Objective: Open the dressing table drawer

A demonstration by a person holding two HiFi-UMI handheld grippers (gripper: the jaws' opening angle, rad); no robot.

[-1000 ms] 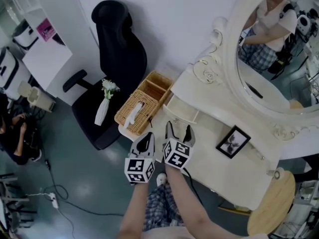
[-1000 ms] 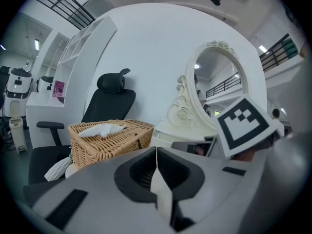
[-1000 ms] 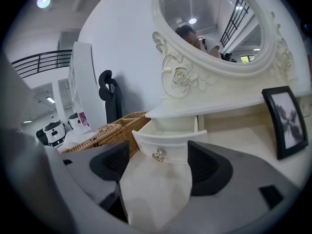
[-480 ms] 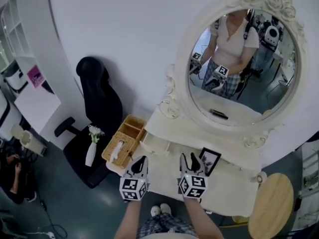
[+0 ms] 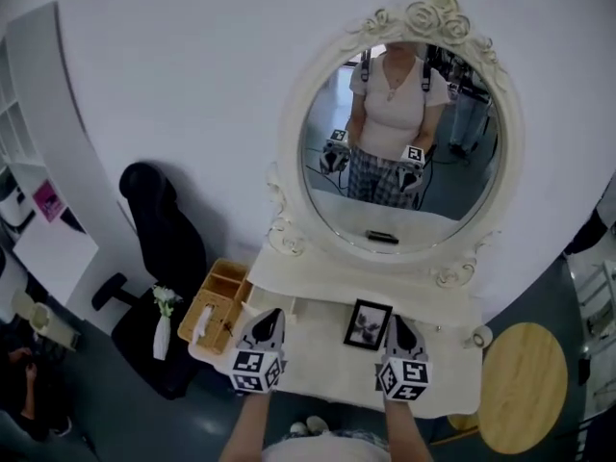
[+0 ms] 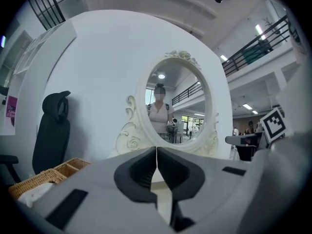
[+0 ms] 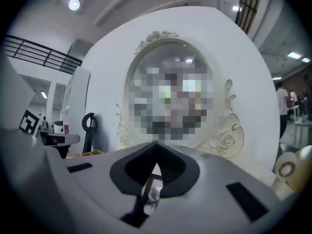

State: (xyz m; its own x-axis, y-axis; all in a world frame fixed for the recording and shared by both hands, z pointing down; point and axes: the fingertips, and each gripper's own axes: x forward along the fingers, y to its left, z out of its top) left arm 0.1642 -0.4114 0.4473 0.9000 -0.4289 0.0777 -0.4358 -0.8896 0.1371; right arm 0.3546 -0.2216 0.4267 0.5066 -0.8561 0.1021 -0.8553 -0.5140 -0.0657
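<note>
White wall fills the back of the room, and the white dressing table [image 5: 325, 372] stands against it with a big oval mirror [image 5: 399, 152] on top. I am holding both tools up over the front of the table, and they point level at the mirror.

My left gripper [image 5: 270, 316] has its jaws pressed together, and nothing is between them. My right gripper [image 5: 397, 321] has just been closing. Its jaws now meet at the tips, and nothing is between them either. So neither tool is holding anything.

The drawer [image 5: 289, 305] is the small one at the left end of the little shelf under the mirror. It sits just behind the tips of my left gripper, between the woven basket [image 5: 217, 306] and the picture frame [image 5: 367, 323]. I think it is pulled out toward me, because its white box sticks out in front of the shelf. My left tool hides part of it, so I cannot see inside.

To me the job looks done, since the drawer is out and both tools are off it. If it should open wider, one more pull is all that is left.

A black chair [image 5: 164, 239] stands at the left, and a round wooden stool [image 5: 525, 388] stands at the right.
</note>
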